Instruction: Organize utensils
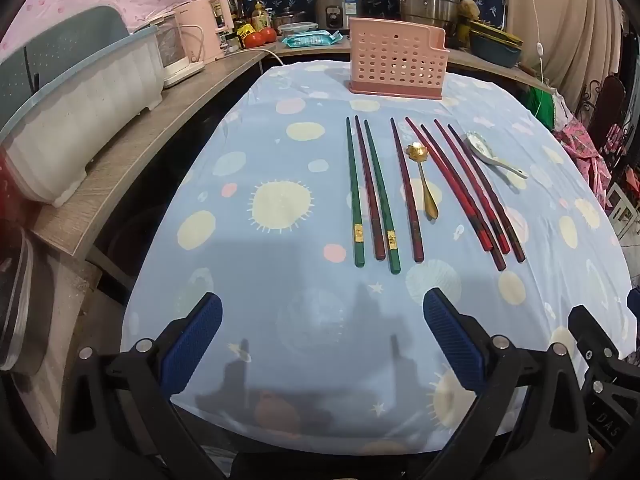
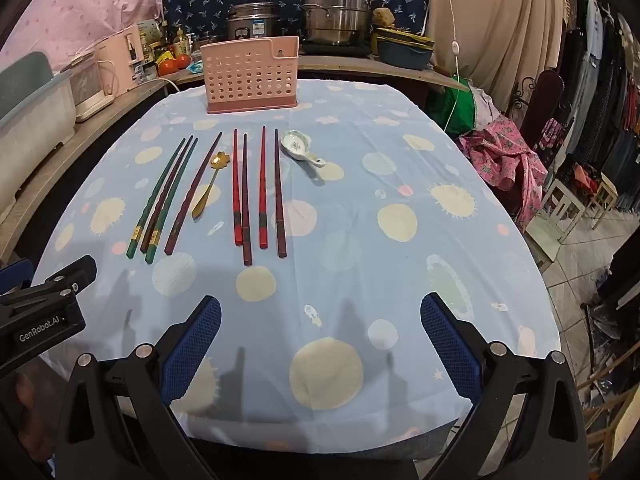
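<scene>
Several chopsticks lie in a row on the blue tablecloth: green ones (image 1: 354, 196) (image 2: 151, 204) at the left, dark red ones (image 1: 407, 192) (image 2: 192, 196) beside them, red ones (image 1: 452, 184) (image 2: 262, 192) to the right. A gold spoon (image 1: 423, 178) (image 2: 208, 190) lies among them. A white ceramic spoon (image 1: 490, 154) (image 2: 301, 150) rests at the right end. A pink perforated utensil holder (image 1: 396, 60) (image 2: 250, 78) stands behind them. My left gripper (image 1: 322, 320) and right gripper (image 2: 320, 320) hover open near the table's front edge, nothing between their fingers.
A wooden counter (image 1: 132, 148) runs along the left with a white dish rack (image 1: 80, 120) and appliances. Steel pots (image 2: 336, 12) stand behind the holder. At the right are a chair with pink cloth (image 2: 508, 160) and hanging clothes. The left gripper's body (image 2: 44, 304) shows at the right wrist view's left edge.
</scene>
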{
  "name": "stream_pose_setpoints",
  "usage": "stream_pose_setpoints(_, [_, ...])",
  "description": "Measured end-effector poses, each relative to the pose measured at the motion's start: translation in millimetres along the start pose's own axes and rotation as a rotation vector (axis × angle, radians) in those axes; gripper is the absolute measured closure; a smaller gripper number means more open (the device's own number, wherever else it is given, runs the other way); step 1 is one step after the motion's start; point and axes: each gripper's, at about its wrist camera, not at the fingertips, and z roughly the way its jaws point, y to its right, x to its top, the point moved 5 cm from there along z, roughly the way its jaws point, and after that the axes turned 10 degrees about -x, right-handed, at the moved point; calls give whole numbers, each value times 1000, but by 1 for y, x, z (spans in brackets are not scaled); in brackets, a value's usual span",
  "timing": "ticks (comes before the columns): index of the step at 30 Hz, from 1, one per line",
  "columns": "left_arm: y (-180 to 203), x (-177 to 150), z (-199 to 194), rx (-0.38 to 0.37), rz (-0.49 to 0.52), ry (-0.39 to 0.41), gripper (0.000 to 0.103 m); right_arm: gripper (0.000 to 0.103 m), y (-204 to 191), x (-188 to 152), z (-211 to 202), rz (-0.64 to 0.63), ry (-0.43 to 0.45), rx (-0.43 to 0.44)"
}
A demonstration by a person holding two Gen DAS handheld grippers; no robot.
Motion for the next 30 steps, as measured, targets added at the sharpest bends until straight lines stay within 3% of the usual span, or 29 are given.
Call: stream_pose_setpoints(30, [-3, -6, 1, -11, -12, -13, 7, 7, 0, -1, -2, 8, 2, 7])
